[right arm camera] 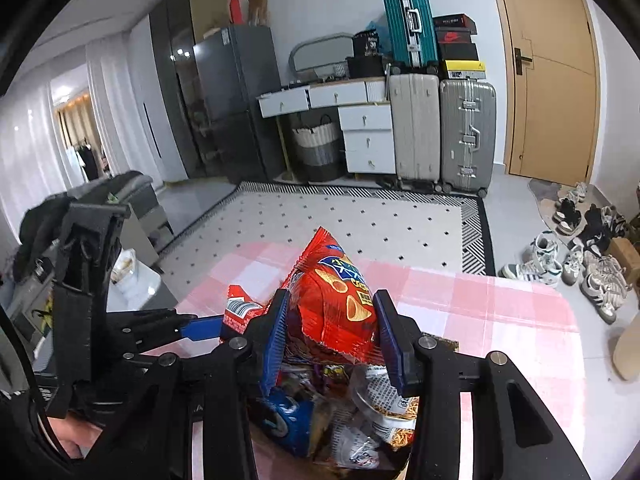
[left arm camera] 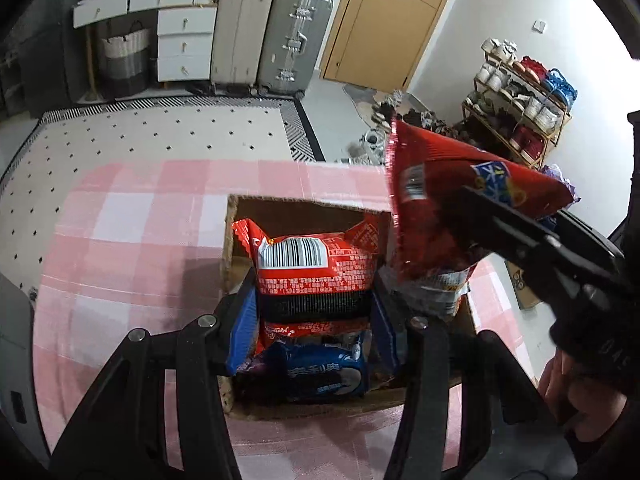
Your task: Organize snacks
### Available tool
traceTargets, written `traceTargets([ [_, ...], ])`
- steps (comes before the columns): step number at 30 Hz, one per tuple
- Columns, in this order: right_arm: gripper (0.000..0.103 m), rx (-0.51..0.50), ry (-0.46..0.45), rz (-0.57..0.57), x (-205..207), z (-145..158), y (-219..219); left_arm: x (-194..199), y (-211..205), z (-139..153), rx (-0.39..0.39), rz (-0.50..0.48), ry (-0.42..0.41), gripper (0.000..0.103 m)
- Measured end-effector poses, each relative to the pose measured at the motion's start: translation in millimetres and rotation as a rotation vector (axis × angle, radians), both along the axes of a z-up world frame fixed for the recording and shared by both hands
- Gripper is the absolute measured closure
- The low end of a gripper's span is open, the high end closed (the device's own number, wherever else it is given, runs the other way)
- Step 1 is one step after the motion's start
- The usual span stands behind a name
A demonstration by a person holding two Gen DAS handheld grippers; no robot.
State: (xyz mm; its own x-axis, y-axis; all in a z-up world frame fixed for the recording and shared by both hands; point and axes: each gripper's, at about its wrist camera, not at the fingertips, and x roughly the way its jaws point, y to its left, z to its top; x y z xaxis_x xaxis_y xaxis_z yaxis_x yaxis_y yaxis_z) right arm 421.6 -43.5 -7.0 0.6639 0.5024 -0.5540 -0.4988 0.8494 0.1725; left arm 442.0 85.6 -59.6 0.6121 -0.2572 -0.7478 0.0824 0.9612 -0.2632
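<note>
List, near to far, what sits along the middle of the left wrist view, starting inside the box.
Blue cookie pack → red packet with the barcode → far wall of the cardboard box → pink checked tablecloth → dotted rug → grey suitcase.

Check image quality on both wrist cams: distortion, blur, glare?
Left wrist view: strong fisheye bending, black corner vignette; cardboard box interior dim, barcode pack sharp, the gripper's shadow falls on the pink tablecloth. Right wrist view: same warping; red chip bag sharp, glare on the dark cabinet.
</note>
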Motion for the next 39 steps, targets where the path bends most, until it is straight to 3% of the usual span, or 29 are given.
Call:
traceTargets([
  [3,0.06,-0.018,0.011,0.012,6,-9,7,8,-2,-10,-0.01,-0.017,0.019,0.055],
  [6,0.06,-0.031,0.02,0.023,9,-17,13,14,-2,-16,0.0,-0.02,0.041,0.046],
  [8,0.057,-0.037,0.024,0.025,9,-21,15,16,0,-19,0.008,-0.017,0.054,0.028],
  [10,0.051,-0.026,0.026,0.018,7,-23,12,13,4,-20,-0.006,-0.015,0.043,0.028],
  [17,0.05,0.032,-0.012,0.015,-11,-14,-6,-8,10,-15,0.001,0.004,0.018,0.025],
  [19,0.045,0.049,-0.029,0.011,-21,-10,-15,-22,11,-9,0.005,0.018,0.0,0.025],
  [23,0.038,0.078,-0.073,-0.005,-47,3,-31,-54,13,10,0.02,0.056,-0.074,0.024],
  [27,0.021,0.141,-0.138,0.01,-87,12,-54,-99,7,34,0.077,0.084,-0.177,0.022],
  [30,0.016,0.171,-0.198,0.009,-121,16,-71,-128,1,52,0.115,0.102,-0.233,0.021],
  [33,0.01,0.208,-0.219,0.0,-149,16,-88,-157,-2,66,0.131,0.127,-0.296,0.016],
  [36,0.008,0.236,-0.248,-0.017,-180,13,-104,-185,-5,75,0.151,0.145,-0.356,0.0],
  [39,0.003,0.249,-0.263,-0.03,-202,9,-118,-214,-6,82,0.175,0.166,-0.406,0.0],
])
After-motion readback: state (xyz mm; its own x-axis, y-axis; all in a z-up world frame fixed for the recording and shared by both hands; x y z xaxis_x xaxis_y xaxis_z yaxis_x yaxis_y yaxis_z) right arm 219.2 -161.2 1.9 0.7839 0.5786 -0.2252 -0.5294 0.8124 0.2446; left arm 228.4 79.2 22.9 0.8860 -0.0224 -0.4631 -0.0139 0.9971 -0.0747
